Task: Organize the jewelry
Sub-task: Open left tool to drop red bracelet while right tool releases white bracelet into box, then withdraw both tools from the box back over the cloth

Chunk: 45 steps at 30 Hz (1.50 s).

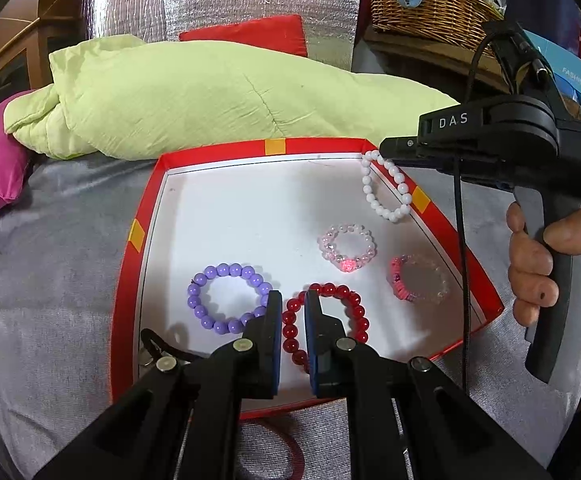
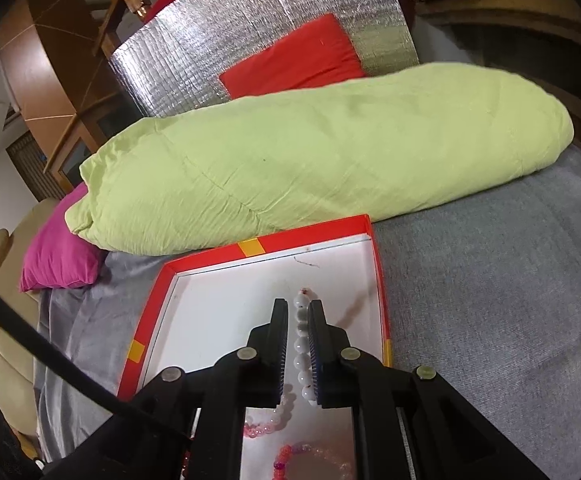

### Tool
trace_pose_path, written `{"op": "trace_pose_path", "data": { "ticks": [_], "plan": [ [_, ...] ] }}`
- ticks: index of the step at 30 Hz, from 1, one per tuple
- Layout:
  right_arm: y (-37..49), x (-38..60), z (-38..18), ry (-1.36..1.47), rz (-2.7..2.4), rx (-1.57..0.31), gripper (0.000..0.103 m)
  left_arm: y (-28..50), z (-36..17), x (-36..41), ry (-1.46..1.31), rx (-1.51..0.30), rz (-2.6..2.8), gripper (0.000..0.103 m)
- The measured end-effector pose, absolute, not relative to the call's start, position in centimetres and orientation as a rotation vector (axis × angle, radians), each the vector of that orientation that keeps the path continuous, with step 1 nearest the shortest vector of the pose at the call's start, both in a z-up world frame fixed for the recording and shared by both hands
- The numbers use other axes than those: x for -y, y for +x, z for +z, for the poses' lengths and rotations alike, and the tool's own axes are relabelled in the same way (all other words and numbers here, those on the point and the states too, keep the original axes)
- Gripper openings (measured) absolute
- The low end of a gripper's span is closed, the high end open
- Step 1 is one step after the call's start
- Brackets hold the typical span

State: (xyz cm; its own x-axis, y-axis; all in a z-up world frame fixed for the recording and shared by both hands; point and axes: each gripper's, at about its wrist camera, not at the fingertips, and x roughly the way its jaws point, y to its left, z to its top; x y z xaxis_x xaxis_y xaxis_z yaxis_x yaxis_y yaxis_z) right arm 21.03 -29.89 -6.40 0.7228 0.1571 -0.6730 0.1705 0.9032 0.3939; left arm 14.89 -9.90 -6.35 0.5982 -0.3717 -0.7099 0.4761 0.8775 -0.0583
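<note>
Red cardboard walls with yellow tape patches frame a shallow white-floored box lid (image 1: 456,222) lying on a grey bedspread (image 1: 50,280); it serves as the tray where the jewelry is gathered.

Left wrist view: the left gripper (image 1: 293,312) points down into the tray's near side, its jaws nearly together and clamped on the red glass-bead bracelet (image 1: 354,308), whose loop shows between and around the pads and seems to rest on the tray floor. Just left of it, touching the left jaw, lies a purple bead bracelet (image 1: 210,276). Further in lie a pale pink crystal bracelet with a rose charm (image 1: 346,248) and, to its right, a clear bead bracelet with a pink section (image 1: 414,280), each apart from the others, likely so they stay untangled. At the far right corner the right gripper (image 1: 384,148), held by a person's hand (image 1: 530,264), pinches a white pearl-bead bracelet (image 1: 386,188), which hangs from the tips and drapes across the tray wall.

Right wrist view: the right gripper (image 2: 297,308) has its jaws nearly together, clamped on a straight run of the white pearl-bead bracelet (image 2: 301,344). It hangs over the box lid (image 2: 250,247), probably about to be laid on the bare far floor. A rolled lime-green quilt (image 2: 310,152) lies behind the tray.
</note>
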Motion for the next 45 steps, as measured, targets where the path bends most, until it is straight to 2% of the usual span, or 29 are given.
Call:
{"op": "trace_pose_path", "data": {
  "ticks": [11, 20, 33, 36, 37, 39, 40, 41, 42, 44, 45],
  "plan": [
    [21.4, 30.4, -7.6, 0.473, -0.034, -0.82, 0.012, 14.8, -6.3, 9.9, 0.142, -0.786, -0.493, 0.01],
    [21.7, 29.1, -6.9, 0.406, -0.012, -0.792, 0.011, 15.0, -6.4, 9.9, 0.132, -0.788, -0.49, 0.01],
    [25.1, 28.0, -8.2, 0.632, 0.152, -0.816, 0.013, 16.8, -6.2, 8.5, 0.083, -0.782, -0.418, 0.011],
    [26.0, 27.7, -9.2, 0.589, 0.091, -0.844, 0.013, 16.6, -6.3, 8.5, 0.09, -0.784, -0.416, 0.02],
    [26.0, 27.8, -9.4, 0.569, 0.058, -0.85, 0.019, 16.5, -6.3, 8.6, 0.097, -0.78, -0.415, 0.024],
    [25.7, 28.2, -9.2, 0.546, 0.011, -0.834, 0.037, 16.4, -6.2, 8.7, 0.114, -0.77, -0.412, 0.026],
    [25.4, 28.5, -8.9, 0.543, -0.002, -0.82, 0.053, 16.3, -6.2, 8.8, 0.124, -0.764, -0.41, 0.026],
    [25.0, 28.8, -8.5, 0.543, -0.013, -0.801, 0.061, 16.2, -6.1, 8.8, 0.132, -0.761, -0.408, 0.028],
    [24.7, 29.0, -8.2, 0.542, -0.017, -0.788, 0.061, 16.2, -6.1, 8.8, 0.134, -0.759, -0.406, 0.03],
    [23.8, 29.3, -7.1, 0.529, -0.017, -0.778, 0.061, 16.0, -5.9, 8.6, 0.138, -0.752, -0.398, 0.042],
    [23.4, 29.2, -6.8, 0.518, -0.02, -0.778, 0.061, 15.9, -5.8, 8.4, 0.14, -0.746, -0.39, 0.042]
  ]
}}
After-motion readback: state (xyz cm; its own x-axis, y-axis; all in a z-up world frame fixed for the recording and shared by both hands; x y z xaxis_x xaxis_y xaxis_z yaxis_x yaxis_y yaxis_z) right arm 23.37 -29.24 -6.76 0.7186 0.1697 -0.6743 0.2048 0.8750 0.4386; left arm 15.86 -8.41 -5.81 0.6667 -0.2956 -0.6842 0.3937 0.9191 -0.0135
